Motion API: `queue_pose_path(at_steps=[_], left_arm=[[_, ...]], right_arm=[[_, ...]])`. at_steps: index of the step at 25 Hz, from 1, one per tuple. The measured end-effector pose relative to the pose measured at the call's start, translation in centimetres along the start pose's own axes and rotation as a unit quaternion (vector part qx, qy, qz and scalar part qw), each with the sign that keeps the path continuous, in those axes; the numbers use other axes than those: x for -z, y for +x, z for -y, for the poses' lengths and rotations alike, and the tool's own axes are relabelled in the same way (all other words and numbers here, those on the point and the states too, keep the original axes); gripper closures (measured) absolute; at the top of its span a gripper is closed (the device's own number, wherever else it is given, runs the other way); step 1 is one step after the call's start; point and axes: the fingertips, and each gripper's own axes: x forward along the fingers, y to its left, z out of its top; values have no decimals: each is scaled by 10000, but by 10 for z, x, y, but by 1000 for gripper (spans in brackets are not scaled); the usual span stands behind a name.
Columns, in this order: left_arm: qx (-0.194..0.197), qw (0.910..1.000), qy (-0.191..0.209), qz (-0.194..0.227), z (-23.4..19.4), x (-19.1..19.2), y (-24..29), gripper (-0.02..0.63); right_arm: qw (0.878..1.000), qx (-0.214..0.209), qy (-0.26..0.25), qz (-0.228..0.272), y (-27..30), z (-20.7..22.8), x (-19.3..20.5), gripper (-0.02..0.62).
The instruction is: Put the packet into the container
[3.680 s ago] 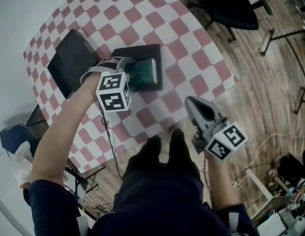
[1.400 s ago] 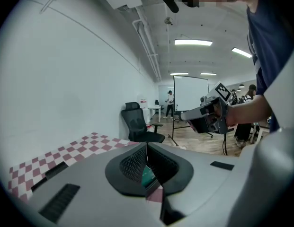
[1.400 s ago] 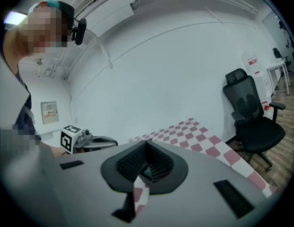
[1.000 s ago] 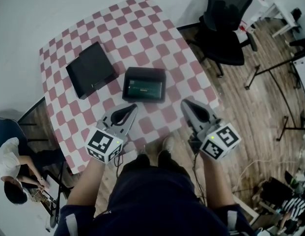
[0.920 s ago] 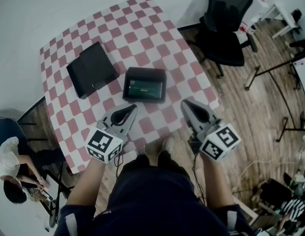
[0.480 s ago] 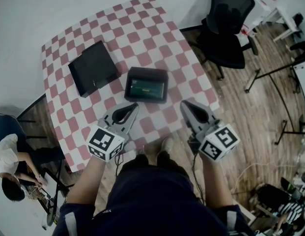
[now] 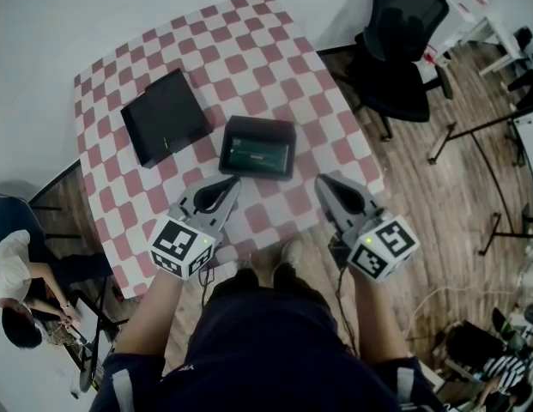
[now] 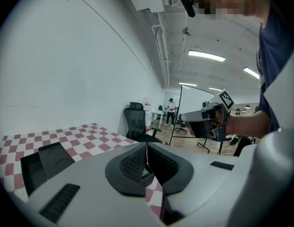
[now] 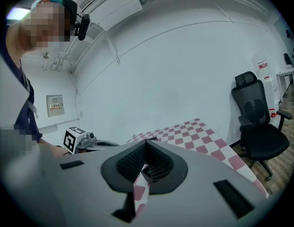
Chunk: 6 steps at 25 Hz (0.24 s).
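A green packet (image 7: 256, 153) lies flat inside the open black container (image 7: 287, 149) near the middle of the checkered table (image 7: 249, 67). My left gripper (image 7: 233, 181) hovers over the table's near edge, just short of the container, shut and empty; in the left gripper view its jaws (image 8: 147, 144) meet with nothing between them. My right gripper (image 7: 321, 180) is held level with it to the right, at the table's edge. It is also shut and empty in the right gripper view (image 9: 146, 141).
A flat black lid (image 7: 166, 116) lies on the table left of the container. A black office chair (image 7: 399, 41) stands on the wooden floor beyond the table's right side. A person (image 7: 17, 290) sits at the lower left, beside the table.
Earlier the left gripper reached over the container with the packet; it has since drawn back to the near edge. Over the last second both grippers have barely moved.
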Motion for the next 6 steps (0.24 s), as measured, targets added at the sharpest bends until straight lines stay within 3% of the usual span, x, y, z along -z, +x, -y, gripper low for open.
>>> queue_pose_path(at_steps=[6], left_arm=[[16,10000,38,-15,0,0,3,580]], right_arm=[[10000,-38,-13,-12,4,1,0,580]])
